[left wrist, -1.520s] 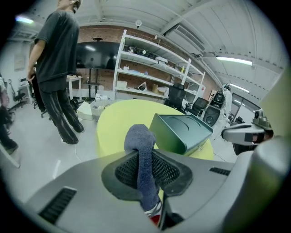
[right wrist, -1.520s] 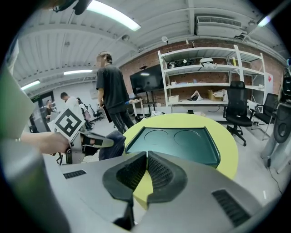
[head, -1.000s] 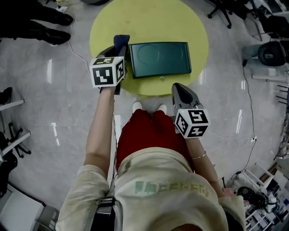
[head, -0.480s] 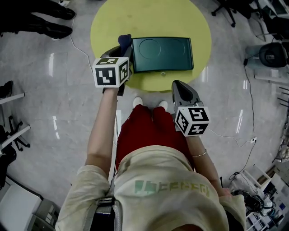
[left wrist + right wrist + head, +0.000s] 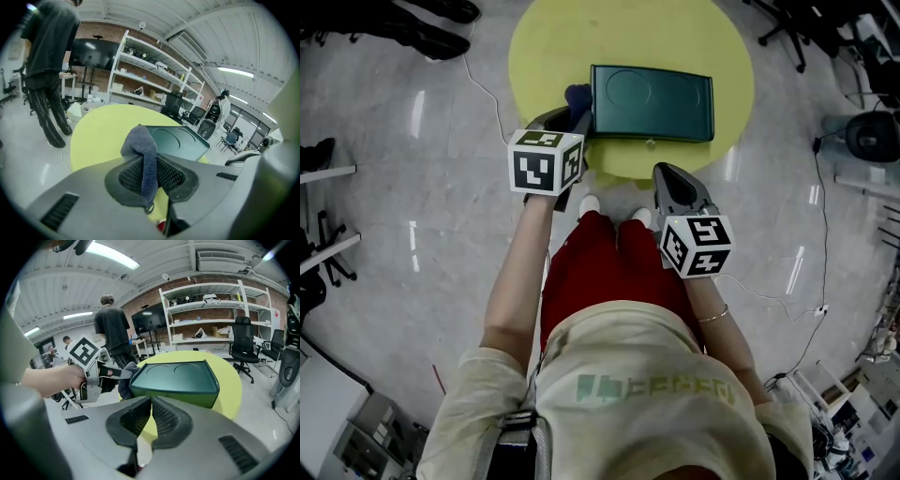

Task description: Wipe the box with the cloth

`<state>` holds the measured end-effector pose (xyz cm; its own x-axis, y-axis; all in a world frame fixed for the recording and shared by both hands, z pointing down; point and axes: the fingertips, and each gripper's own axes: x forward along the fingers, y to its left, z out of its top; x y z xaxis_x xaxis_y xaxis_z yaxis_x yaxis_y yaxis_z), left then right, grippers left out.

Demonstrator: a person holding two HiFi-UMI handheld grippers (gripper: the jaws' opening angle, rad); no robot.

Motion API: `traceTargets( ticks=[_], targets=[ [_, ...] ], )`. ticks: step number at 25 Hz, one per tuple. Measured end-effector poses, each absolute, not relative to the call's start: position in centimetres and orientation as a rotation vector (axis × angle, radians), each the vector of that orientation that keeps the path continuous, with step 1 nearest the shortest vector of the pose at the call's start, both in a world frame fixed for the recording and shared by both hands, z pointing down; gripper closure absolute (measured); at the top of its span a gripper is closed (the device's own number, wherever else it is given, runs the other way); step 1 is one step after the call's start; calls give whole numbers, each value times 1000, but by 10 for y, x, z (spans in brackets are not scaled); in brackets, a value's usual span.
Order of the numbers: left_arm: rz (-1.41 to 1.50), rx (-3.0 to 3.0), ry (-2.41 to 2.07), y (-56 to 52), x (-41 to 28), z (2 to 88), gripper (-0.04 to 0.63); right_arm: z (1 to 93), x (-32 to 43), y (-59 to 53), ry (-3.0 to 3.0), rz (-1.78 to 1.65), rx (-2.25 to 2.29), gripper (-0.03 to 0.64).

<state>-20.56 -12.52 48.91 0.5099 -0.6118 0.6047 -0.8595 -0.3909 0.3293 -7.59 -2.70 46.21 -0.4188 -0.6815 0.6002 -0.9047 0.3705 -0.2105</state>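
The left gripper is clamped tight on the dark blue cloth, which sits at the left end of the green box, perhaps touching it. The right gripper has its jaws together with nothing between them, just off the near edge of the yellow table.

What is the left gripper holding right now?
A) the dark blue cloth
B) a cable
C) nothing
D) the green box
A: in the left gripper view, the left gripper has its jaws shut on the cloth, with the box just beyond it.
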Motion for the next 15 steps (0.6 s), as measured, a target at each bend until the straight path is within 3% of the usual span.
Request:
traceTargets(
  ticks=[15],
  targets=[
    [562,2133,-1156,-61,-200,493,534,461,-90,-1,-2248,719,1345,578]
  ],
)
